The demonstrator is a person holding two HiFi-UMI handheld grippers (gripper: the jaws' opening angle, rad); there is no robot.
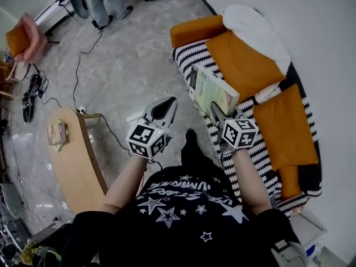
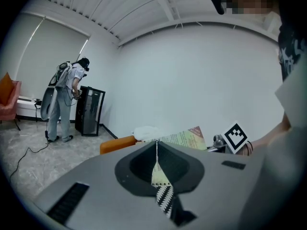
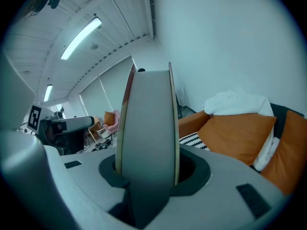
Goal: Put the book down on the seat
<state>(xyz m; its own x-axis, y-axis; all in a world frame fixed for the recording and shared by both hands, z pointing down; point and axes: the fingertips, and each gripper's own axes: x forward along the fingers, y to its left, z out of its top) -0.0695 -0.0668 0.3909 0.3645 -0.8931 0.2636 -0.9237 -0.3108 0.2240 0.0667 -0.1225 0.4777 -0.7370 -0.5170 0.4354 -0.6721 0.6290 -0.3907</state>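
Note:
A book (image 1: 214, 89) with a green cover hangs above the front edge of the sofa's black-and-white striped seat (image 1: 190, 53). My right gripper (image 1: 216, 111) is shut on its lower corner. In the right gripper view the book (image 3: 146, 119) stands edge-on between the jaws and fills the gap. My left gripper (image 1: 168, 102) is to the left of the book, over the floor, shut and empty. In the left gripper view its jaws (image 2: 156, 143) meet in a thin slit, with the book (image 2: 184, 139) beyond them.
Two orange cushions (image 1: 242, 63) (image 1: 283, 127) and a white blanket (image 1: 258, 29) lie along the sofa's back. An orange bolster (image 1: 194, 31) ends the seat at the far side. A wooden table (image 1: 72, 160) stands to the left. Cables (image 1: 83, 54) cross the floor. A person (image 2: 62, 99) stands far off.

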